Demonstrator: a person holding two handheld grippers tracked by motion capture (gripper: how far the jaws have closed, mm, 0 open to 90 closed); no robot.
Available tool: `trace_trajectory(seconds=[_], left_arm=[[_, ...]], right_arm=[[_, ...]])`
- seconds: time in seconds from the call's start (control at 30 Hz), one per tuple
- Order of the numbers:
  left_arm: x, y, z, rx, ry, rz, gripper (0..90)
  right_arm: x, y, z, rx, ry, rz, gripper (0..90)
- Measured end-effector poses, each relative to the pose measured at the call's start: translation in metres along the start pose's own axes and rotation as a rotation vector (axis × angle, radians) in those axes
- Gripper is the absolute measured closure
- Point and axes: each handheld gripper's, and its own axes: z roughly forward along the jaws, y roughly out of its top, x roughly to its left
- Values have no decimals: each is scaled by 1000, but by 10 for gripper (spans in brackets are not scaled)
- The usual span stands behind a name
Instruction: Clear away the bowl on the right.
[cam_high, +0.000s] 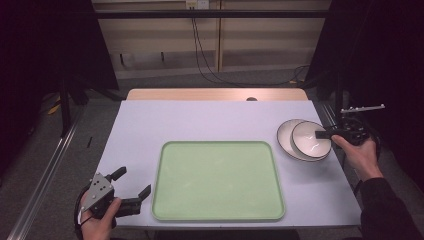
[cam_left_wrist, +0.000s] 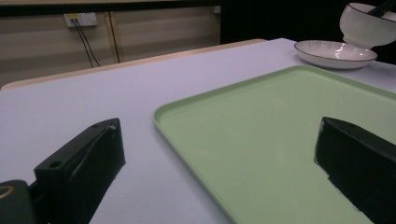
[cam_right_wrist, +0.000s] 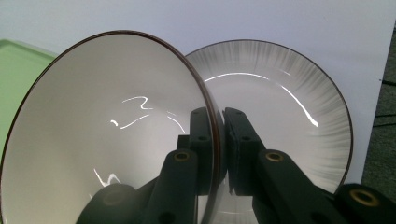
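Bowl: white bowl (cam_right_wrist: 107, 140) with a thin dark rim, pinched by its wall in my right claw, tilted, lifted over the plate at the table's right side, just off the tray's far right corner.
Right claw: my right gripper (cam_right_wrist: 219, 140) is narrowed onto the bowl's rim, one jaw inside, one outside; from above it comes in from the right edge (cam_high: 325, 134).
Plate: white plate (cam_right_wrist: 289, 116) with grey streaks toward a dark rim, lying flat on the table directly under the bowl; whether the two touch I cannot tell.
Writing: no readable brand, label or lettering on bowl, plate or tray.
Tray: pale green tray (cam_high: 165, 200), rounded corners, middle of the table, bare, just beside the plate.
Left claw: my left gripper (cam_high: 131, 186) stands wide with nothing between its jaws, near the tray's near left corner.
Table: light grey top (cam_high: 200, 120) with a wooden strip along the far edge.
Beyond: wall socket (cam_left_wrist: 80, 19) with dark cables hanging down behind the table.
In the way: open table between bowl and tray.
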Motion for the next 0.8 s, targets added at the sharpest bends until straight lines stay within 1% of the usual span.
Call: trace_trajectory(seconds=[0.03,0.2,0.3,0.4,0.43,0.47,0.53,0.6,0.8], left_arm=[[0,0,0,0,0,-1,16],[0,0,0,0,-1,-3,16],[0,0,0,0,0,-1,16],[0,0,0,4,0,-1,16],[0,0,1,4,0,-1,16],[0,0,1,4,0,-1,16],[0,0,0,1,-2,-4,16],[0,0,0,1,-2,-4,16],[0,0,0,1,-2,-2,17]], right_arm=[[1,0,0,9,0,-1,827],[5,-1,-4,-6,33,-5,827],[8,-2,-4,5,31,-7,827],[14,-3,-2,18,43,-21,827],[15,-2,-1,24,40,-19,827],[15,-2,-1,24,40,-19,827],[21,-1,2,26,50,-29,827],[23,0,3,31,55,-30,827],[33,4,8,36,78,-56,827]])
